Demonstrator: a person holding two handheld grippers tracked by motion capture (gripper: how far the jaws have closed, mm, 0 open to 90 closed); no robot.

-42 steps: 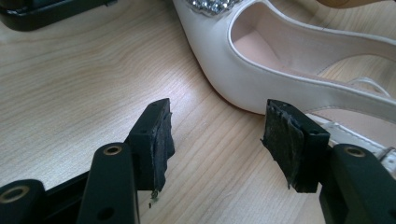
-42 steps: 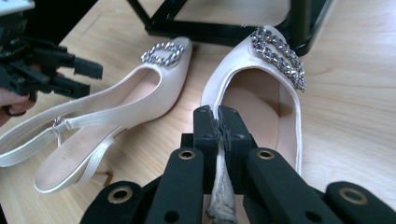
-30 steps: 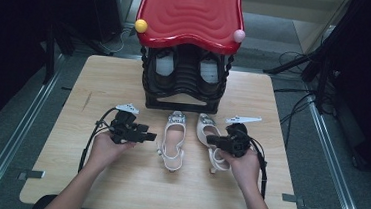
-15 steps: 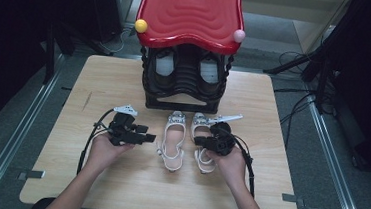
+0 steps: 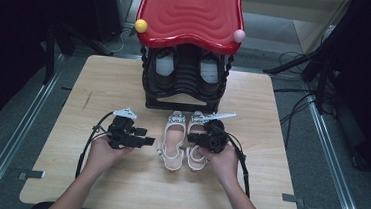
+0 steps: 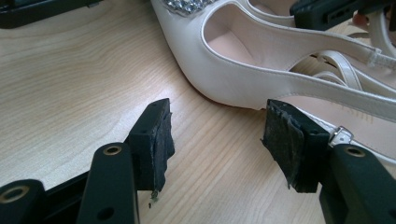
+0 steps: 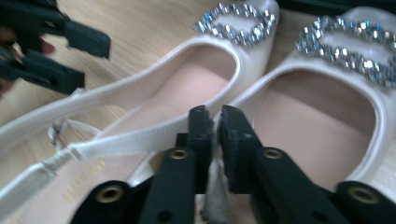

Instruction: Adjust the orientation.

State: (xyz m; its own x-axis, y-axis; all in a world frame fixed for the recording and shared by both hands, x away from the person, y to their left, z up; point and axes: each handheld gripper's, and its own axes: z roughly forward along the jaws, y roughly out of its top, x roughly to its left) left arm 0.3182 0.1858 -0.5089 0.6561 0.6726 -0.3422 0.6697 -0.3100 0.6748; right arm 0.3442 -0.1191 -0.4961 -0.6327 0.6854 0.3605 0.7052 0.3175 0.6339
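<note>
Since the pair already lies side by side, I'd let go cleanly: spread wider, then back straight off the rim so the right shoe (image 7: 322, 116) isn't dragged out of line with the left shoe (image 7: 187, 79). The right fingers (image 7: 214, 116) have just been opening and stand a narrow slit apart. The right shoe's inner rim runs between them, and they no longer seem to pinch it. The left fingers (image 6: 215, 126) gape wide over bare tabletop (image 6: 70, 70), holding nothing. The left shoe's side lies just beyond their tips.
</note>
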